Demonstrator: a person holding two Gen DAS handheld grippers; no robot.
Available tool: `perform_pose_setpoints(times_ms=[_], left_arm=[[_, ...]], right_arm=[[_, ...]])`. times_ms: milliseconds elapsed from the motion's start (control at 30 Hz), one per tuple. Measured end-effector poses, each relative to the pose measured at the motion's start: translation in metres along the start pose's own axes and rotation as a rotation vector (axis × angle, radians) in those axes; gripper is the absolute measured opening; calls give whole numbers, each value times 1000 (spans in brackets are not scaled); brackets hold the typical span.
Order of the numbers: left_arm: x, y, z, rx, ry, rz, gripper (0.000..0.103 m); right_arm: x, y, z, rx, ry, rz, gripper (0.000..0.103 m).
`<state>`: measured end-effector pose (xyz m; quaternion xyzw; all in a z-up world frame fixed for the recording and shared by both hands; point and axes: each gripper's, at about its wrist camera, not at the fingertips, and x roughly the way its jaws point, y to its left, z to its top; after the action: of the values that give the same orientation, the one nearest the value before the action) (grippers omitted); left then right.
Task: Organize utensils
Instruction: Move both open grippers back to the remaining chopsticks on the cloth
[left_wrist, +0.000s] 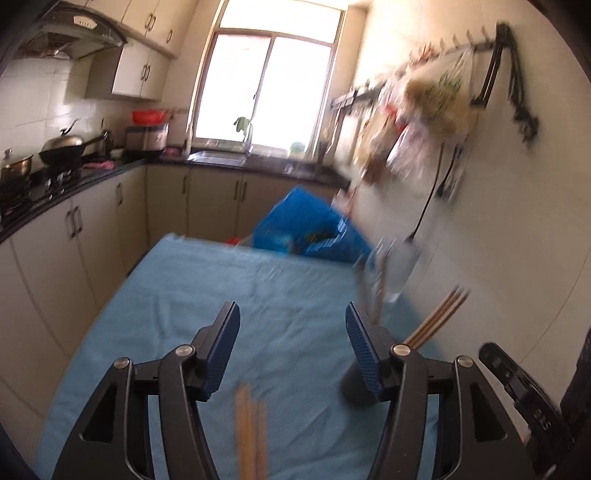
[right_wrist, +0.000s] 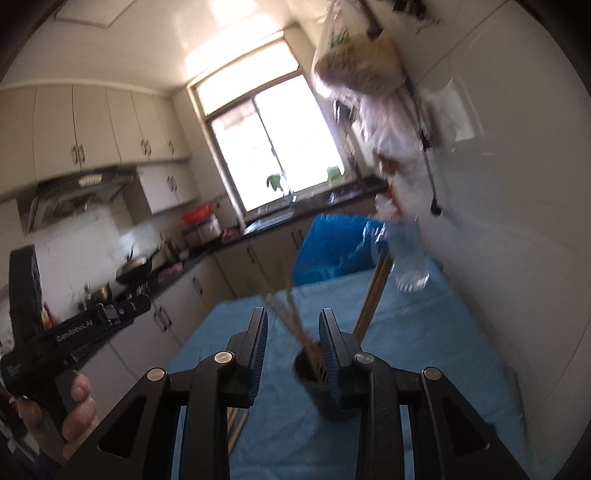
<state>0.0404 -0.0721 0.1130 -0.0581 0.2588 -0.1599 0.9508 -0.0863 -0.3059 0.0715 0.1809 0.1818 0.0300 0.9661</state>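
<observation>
- Left gripper (left_wrist: 291, 332): spread wide, nothing between the pads, poised above the middle of the tabletop (left_wrist: 184, 295), which is draped in a blue cloth.
- Right gripper (right_wrist: 293, 345): parted to a moderate gap, empty; dark holder cup (right_wrist: 314, 384) just beyond and partly behind its right-hand finger, near the tabletop's right edge.
- Loose chopsticks (left_wrist: 251, 432): wooden, blurred, lying on the cloth near the tabletop's near edge, below the left gripper.
- Chopsticks already standing in the dark holder cup (left_wrist: 437, 319), leaning towards the wall.
- Clear glass (right_wrist: 408, 262) at the far right corner of the tabletop, with further sticks leaning in it; blue bag (left_wrist: 306, 229) beyond the far edge.
- Handling, judged: light, stiff, thin and smooth, so prone to roll or pivot in a pinch; best taken near mid-length with the pads across the bundle, pressed flat to the cloth before closing.
- Caution, judged: cup and glass light enough to tip if nudged on insertion; glass fragile.
</observation>
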Motion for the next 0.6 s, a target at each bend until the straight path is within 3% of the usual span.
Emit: perform_pose_setpoints(times_ms=[167,300,600], left_arm=[[23,48,-49,-43,171,81,58],[46,76,-82,-80,317,90,58],[98,83,-96,-96,470,50,58]], right_arm=[[56,13,-55,-12,188,23,31],[88,18,-83,-42,272,14,31],[109,12,-110,-51,332,31,31]])
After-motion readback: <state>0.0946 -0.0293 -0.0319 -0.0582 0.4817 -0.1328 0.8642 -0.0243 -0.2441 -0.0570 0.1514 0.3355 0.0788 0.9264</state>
